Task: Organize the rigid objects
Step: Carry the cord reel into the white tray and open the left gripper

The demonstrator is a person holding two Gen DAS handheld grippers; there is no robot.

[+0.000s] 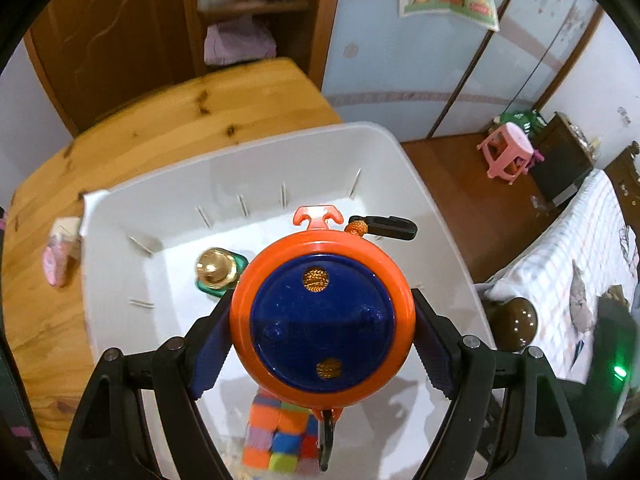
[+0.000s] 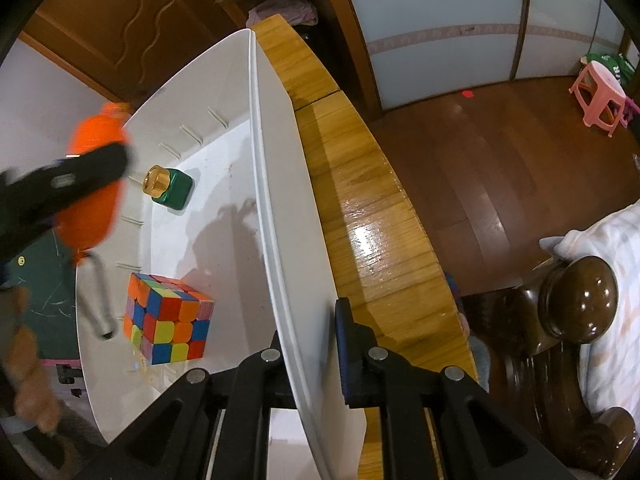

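Left gripper tilted steeply down, fingers clamping orange reel above bin.

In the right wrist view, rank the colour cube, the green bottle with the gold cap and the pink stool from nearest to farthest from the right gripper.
1. Colour cube, in the white bin, left of the right gripper.
2. Green bottle, deeper in the bin.
3. Pink stool, across the floor, upper right.

The left wrist camera looks steeply down into the white plastic bin from close above, facing the brown wooden door. The right wrist camera peers down along the bin's near wall at close range. Both views share the multicoloured puzzle cube, the green bottle with a gold cap and the wooden surface.
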